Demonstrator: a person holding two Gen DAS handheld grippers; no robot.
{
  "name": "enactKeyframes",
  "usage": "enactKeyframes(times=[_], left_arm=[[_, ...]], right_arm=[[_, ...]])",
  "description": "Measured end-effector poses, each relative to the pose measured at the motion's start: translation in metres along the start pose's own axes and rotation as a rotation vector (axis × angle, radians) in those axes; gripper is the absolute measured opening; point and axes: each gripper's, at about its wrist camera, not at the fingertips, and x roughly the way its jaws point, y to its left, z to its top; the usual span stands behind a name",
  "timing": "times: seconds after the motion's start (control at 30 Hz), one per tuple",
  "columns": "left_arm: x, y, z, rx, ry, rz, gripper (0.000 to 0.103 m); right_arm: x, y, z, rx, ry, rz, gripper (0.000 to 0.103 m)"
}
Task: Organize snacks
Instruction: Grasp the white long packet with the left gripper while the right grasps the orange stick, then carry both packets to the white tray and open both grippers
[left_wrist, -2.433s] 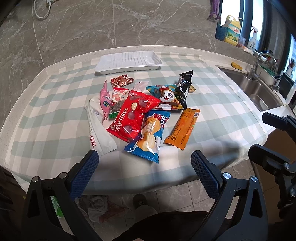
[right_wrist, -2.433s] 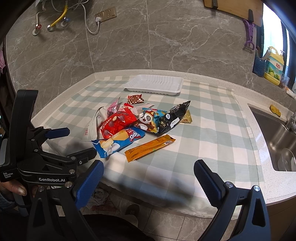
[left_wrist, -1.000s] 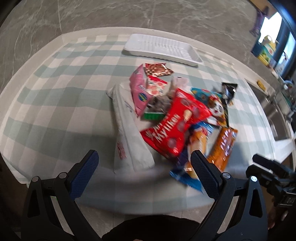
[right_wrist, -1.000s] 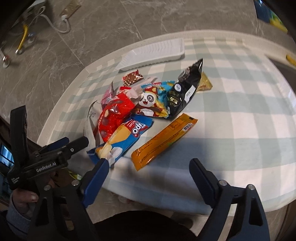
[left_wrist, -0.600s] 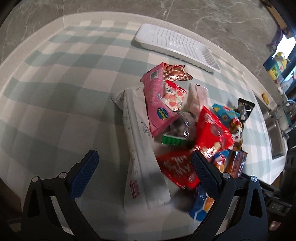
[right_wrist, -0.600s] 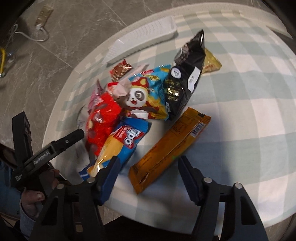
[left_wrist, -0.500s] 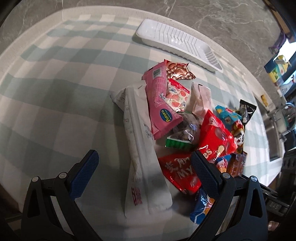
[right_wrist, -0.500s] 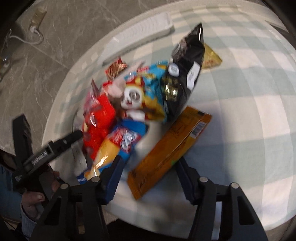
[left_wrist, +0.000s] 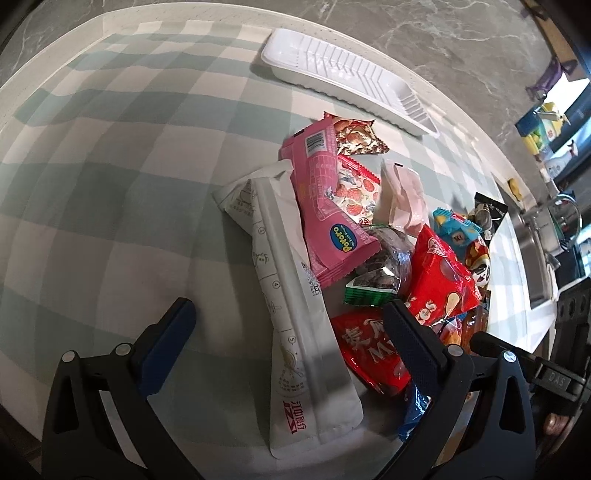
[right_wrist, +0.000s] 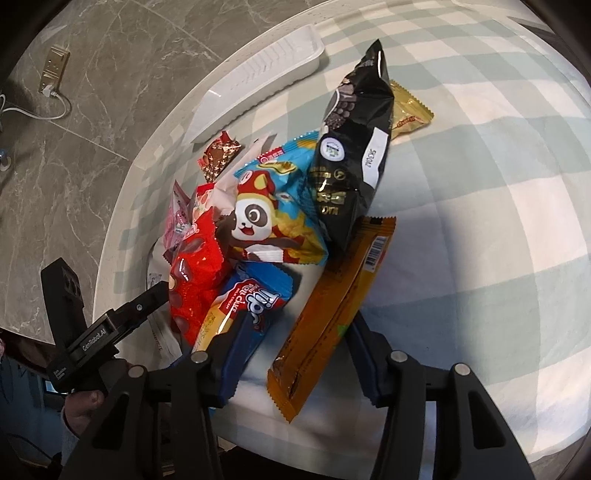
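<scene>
A pile of snack packets lies on a green-checked cloth. My left gripper (left_wrist: 288, 317) is open, its jaws either side of a long white packet (left_wrist: 295, 306) at the pile's near left. Beside it lie a pink packet (left_wrist: 328, 206) and a red packet (left_wrist: 439, 280). My right gripper (right_wrist: 299, 325) is open but narrowed, its jaws straddling the near end of a long orange packet (right_wrist: 340, 295); the left finger overlaps a blue packet (right_wrist: 251, 302). A panda packet (right_wrist: 273, 214) and a black packet (right_wrist: 354, 158) lie beyond. A white tray (left_wrist: 347, 74) stands empty at the back, also in the right wrist view (right_wrist: 258, 74).
A sink (left_wrist: 539, 258) lies to the right of the cloth, with bottles (left_wrist: 546, 125) on the sill behind it. A marble wall (right_wrist: 110, 74) rises behind the counter. The other gripper's body (right_wrist: 96, 332) shows at the lower left of the right wrist view.
Both grippers have come down and forward onto the pile. The right jaws have narrowed around the orange packet's near end. The left gripper now straddles the white packet.
</scene>
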Motion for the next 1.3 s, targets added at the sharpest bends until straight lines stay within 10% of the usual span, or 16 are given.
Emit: enactKeyframes(times=[0.2,0.37,1.3], left_arm=[[-0.002,0.001,-0.001,-0.005,-0.008,-0.002,0.096],[-0.010,0.016,-0.002,-0.039,-0.026,0.006,0.023],[-0.098,-0.020,-0.029,-0.026,-0.120,-0.075,0.023]], right_arm=[[-0.003,-0.008,-0.002,0.018,-0.007,-0.055,0.020],[-0.004,-0.013,-0.003,0.023,-0.001,-0.019,0.013],[-0.099,-0.047,-0.013,0.060,-0.086,0.264,0.011]])
